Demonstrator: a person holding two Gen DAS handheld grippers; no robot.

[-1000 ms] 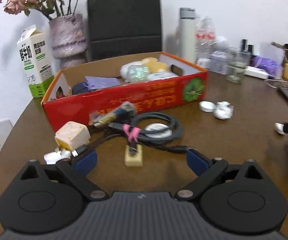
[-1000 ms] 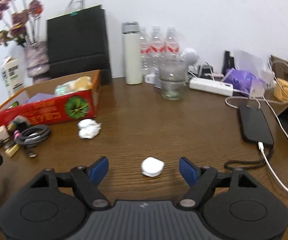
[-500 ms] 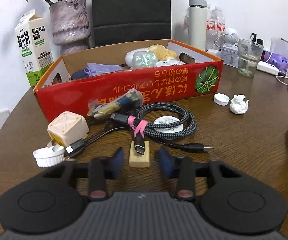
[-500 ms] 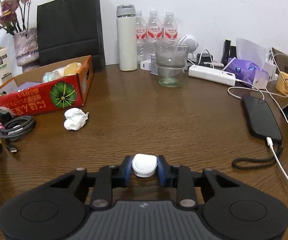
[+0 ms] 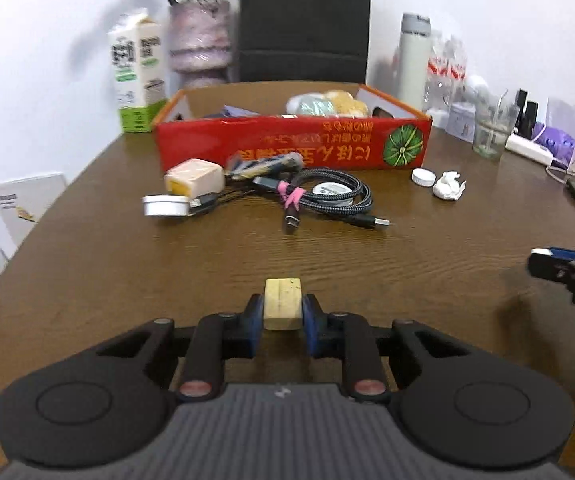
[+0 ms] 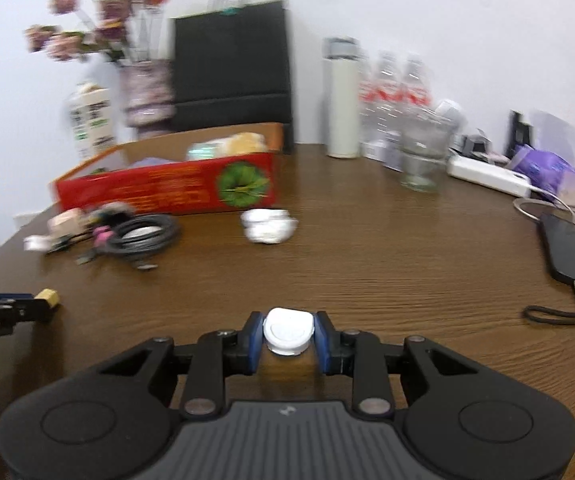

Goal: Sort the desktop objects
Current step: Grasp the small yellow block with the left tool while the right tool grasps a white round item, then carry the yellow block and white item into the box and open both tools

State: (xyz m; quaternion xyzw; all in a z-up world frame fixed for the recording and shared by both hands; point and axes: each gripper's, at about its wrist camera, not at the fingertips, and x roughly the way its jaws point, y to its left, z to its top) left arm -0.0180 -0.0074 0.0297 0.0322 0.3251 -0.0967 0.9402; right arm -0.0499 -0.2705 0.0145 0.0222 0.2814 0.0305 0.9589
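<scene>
- Presently, a small tan block is clamped between the blue pads of the left gripper, above the brown table.
- A white cap is pinched between the narrowed fingers of the right gripper.
- Farther back on the table, a red cardboard box is seen, with soft pale items lying inside it.
- Just in front of the box, a coiled braided cable tied with a pink band is found, beside a beige cube and a white lid.
- A crumpled white tissue is seen near the box's right end, and a smaller white bottle cap beside it.
- A dark phone on a white cord is seen at the right edge.
</scene>
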